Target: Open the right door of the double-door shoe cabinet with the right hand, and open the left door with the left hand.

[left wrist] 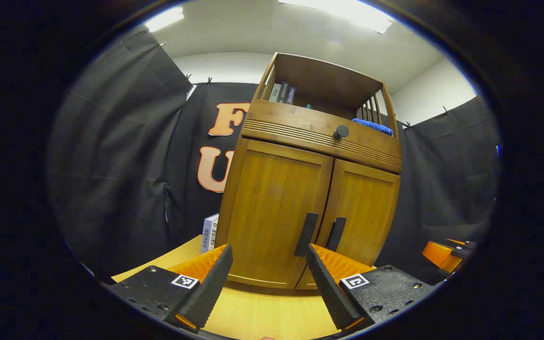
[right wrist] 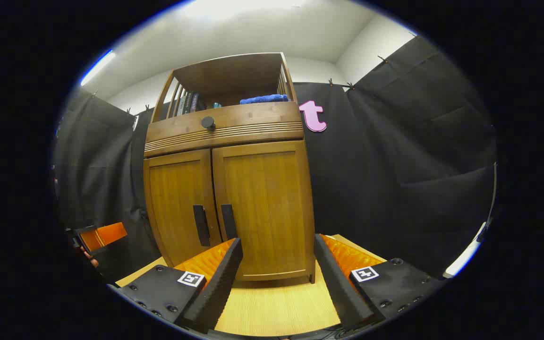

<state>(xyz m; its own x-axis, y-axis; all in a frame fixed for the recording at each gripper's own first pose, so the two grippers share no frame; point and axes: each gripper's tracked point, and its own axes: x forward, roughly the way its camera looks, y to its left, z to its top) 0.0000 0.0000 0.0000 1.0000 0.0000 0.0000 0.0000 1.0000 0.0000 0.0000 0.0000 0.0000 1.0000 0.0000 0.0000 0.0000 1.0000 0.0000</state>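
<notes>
Here both grippers' fingers [left wrist: 225, 264] [right wrist: 234, 257] stand spread before the shut cabinet [left wrist: 300, 198], books [left wrist: 282, 92] and blue cloth [left wrist: 373, 125] above.

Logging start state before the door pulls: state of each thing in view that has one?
left door: shut
right door: shut
left door handle: untouched
right door handle: untouched
drawer: shut
left gripper: open, holding nothing, short of the cabinet
right gripper: open, holding nothing, short of the cabinet
blue cloth: lying on the top shelf
books: standing upright on the top shelf
</notes>
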